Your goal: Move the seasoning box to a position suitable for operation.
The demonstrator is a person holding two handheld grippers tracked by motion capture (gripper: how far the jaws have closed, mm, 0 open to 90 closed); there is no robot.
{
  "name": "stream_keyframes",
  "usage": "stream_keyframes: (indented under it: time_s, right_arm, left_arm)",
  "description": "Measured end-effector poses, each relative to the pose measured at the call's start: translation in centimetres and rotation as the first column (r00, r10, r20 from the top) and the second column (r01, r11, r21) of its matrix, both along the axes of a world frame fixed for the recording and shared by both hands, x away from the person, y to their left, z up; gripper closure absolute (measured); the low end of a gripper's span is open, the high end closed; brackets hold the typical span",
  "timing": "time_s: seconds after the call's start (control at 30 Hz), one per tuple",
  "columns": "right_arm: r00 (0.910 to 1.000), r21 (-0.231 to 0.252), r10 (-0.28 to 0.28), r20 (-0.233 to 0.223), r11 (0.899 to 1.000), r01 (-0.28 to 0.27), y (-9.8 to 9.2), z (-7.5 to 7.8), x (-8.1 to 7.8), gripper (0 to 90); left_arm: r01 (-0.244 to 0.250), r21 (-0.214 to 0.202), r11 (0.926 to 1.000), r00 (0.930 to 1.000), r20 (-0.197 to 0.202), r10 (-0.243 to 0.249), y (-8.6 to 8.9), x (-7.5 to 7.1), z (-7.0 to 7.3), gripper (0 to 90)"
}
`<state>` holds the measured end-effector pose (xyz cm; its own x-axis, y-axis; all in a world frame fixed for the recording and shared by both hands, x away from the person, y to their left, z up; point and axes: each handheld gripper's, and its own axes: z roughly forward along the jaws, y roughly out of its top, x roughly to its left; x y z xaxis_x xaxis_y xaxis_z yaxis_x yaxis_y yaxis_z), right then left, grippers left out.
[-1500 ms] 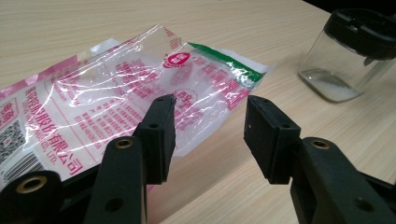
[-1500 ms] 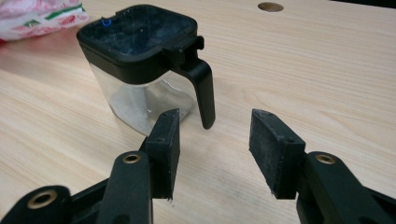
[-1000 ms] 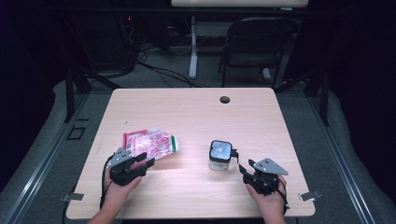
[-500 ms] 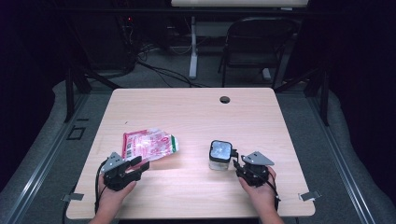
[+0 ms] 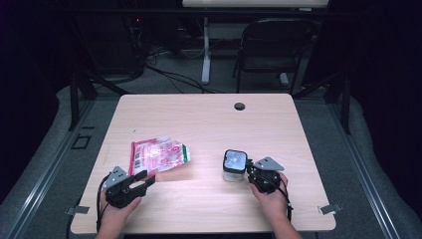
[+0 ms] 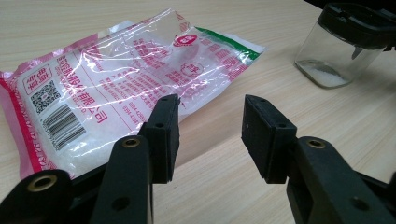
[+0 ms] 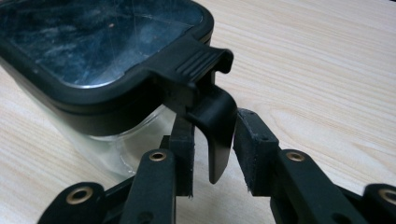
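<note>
your left gripper sits at the near left of the table, jaws spread with nothing between them, just short of the plastic bag that lies flat ahead of it. in the left gripper view the left gripper points at the bag's near edge, and one pad overlaps that edge without clearly touching it. the plastic bag is clear film with pink and red print and a green stripe at its far end; it holds white grains. you can make out a qr code and a barcode near the pink border, a round red logo, and rows of pink characters, but the writing is too small and too creased by glare to read.

your right gripper is at the jar, a small clear container with a dark lid, standing near the middle right of the table. in the right gripper view the right gripper has its jaws on either side of the lid's black latch tab, and they have just been closing; a thin gap shows at each pad, so you are not yet pinching the tab. the jar is cut off at the top and left, its lid window scratched and smeared. from the left gripper view, a little white powder lies at its bottom.
</note>
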<state>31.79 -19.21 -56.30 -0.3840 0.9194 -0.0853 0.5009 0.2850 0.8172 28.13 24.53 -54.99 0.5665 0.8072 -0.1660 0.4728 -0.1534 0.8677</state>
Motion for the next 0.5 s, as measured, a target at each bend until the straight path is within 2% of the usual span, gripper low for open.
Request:
stream_keyframes:
  time_s: [0.1,0.5]
  right_arm:
    - [1.0000,0.002,-0.001,0.000,1.000,0.001,0.07,0.02,0.10,72.0]
    - [1.0000,-0.005,0.002,0.008,1.000,-0.002,0.09,0.02,0.09,74.4]
  left_arm:
    - [0.002,0.001,1.0000,1.0000,0.001,-0.002,0.00,-0.01,0.02,56.8]
    - [0.008,0.002,1.0000,0.9999,0.009,-0.009,-0.07,-0.03,0.00,57.1]
